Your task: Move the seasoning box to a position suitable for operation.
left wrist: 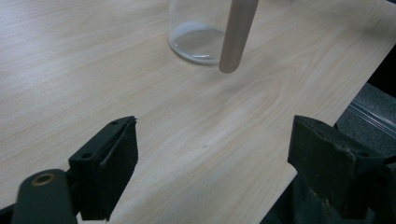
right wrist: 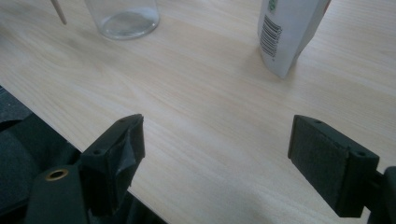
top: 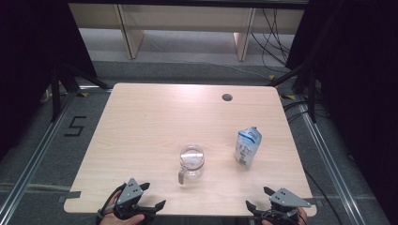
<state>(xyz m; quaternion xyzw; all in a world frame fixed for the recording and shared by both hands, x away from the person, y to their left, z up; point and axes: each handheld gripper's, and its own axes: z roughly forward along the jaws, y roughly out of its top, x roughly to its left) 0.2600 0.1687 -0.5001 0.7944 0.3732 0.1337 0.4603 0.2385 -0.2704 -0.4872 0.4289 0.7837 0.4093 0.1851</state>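
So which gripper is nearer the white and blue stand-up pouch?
Right. The right gripper sits at the table's near edge just below the pouch; the left gripper is across at the near-left, beyond the clear glass jug.

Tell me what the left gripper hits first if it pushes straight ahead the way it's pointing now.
Most likely the glass pitcher: the left gripper, jaws open, looks over bare table toward it, and the pitcher's handle faces the gripper, so that probably meets it first. Depth is uncertain.

I saw a pale wood-grain table, and on it a clear glass jar with a beige-grey handle. The pouch was white with blue print and a black barcode. Both grippers were black, topped with grey plates.
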